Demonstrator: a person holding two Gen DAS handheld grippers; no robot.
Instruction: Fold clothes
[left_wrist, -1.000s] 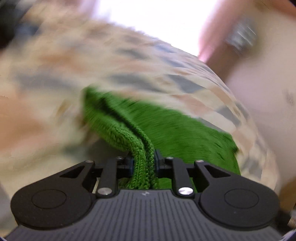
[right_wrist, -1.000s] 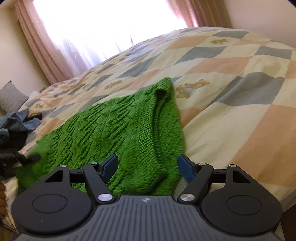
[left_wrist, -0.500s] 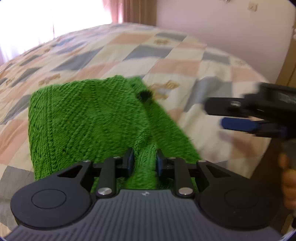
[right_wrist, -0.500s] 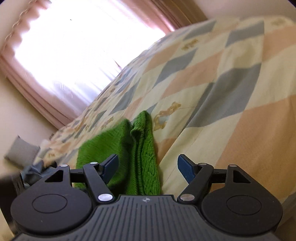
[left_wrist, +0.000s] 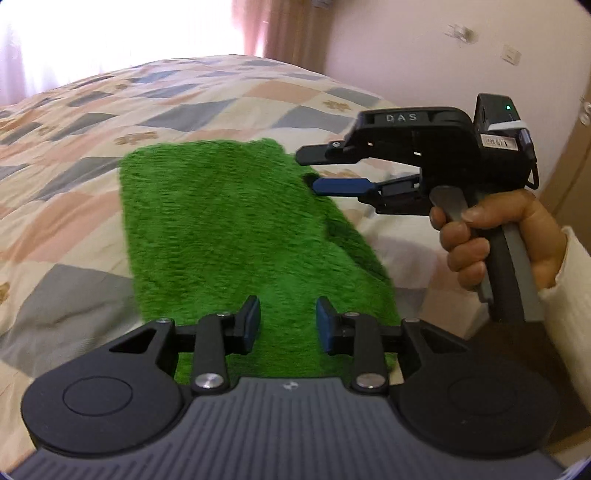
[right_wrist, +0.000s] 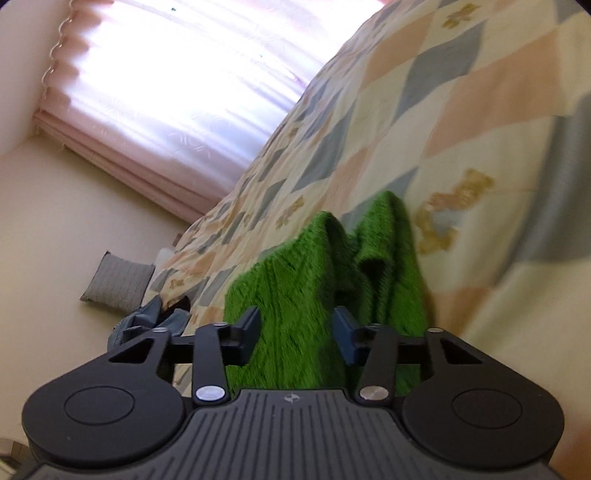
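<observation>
- Green knit sweater (left_wrist: 221, 221), one, folded, flat on the quilted bed (left_wrist: 74, 206), near its front edge.
- Left gripper (left_wrist: 288, 325): jaws spread, sweater's near hem below the gap, nothing pinched.
- Right gripper (right_wrist: 295, 332): jaws spread around a raised fold at the sweater's right edge; contact unclear.
- Right hand (left_wrist: 491, 236) on the trigger handle.
- Two grippers; one grey cushion (right_wrist: 116, 282) by the wall.
- Open quilt left of and beyond the sweater.

Blown-out window (right_wrist: 192, 81) glare, motion-blurred sweater (left_wrist: 229, 221), fisheye-warped edges.
</observation>
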